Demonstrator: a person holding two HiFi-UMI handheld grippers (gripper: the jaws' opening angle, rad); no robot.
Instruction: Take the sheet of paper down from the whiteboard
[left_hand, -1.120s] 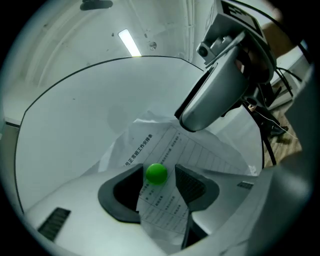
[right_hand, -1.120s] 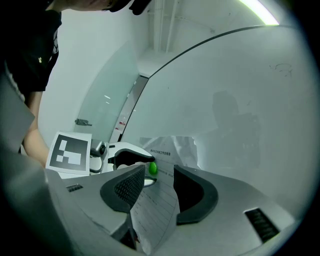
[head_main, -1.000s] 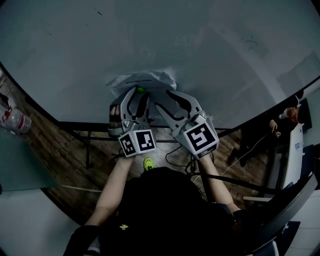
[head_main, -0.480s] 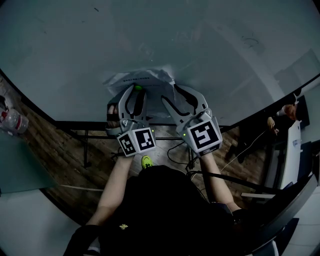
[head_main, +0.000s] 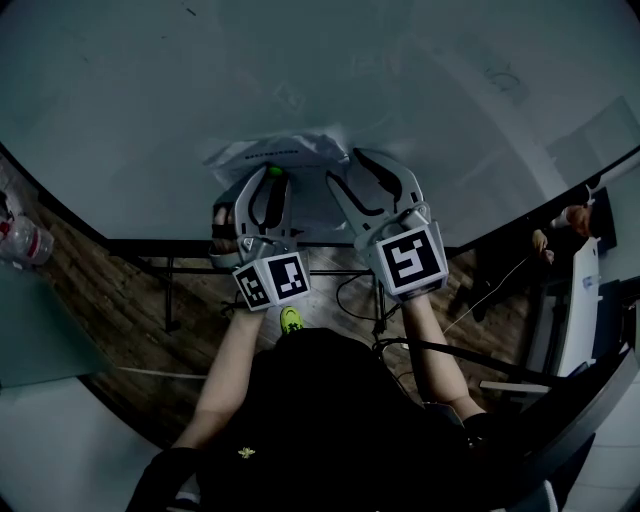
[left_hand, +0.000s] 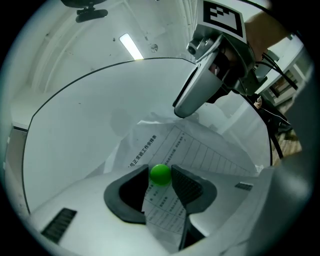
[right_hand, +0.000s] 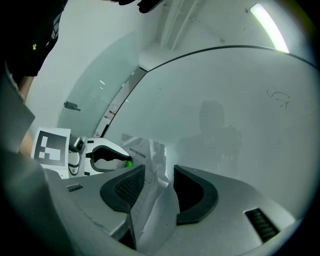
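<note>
Fingers of the left gripper (head_main: 275, 180), just closing, pinch the green magnet (left_hand: 160, 174) holding the paper (left_hand: 200, 150); the right gripper's (right_hand: 159, 172) stand open around it.

Under your left gripper (head_main: 268, 182) it's wood-plank floor (head_main: 110, 290), brown and dim. Black metal legs (head_main: 175, 295) stand on it, and dark cables (head_main: 352, 292) loop beneath your right gripper (head_main: 352, 170). Far off to the left of your left gripper, a clear plastic bottle (head_main: 25, 240) sits at the floor's edge, near a pale flat surface (head_main: 45, 340). Out to the right of your right gripper there's a white desk (head_main: 588, 300), with a person (head_main: 572, 216) beside it. Above your left gripper: white ceiling (left_hand: 60, 60) and one bright strip light (left_hand: 132, 46). Left of your right gripper, a glass partition (right_hand: 97, 95) catches small reflections.
</note>
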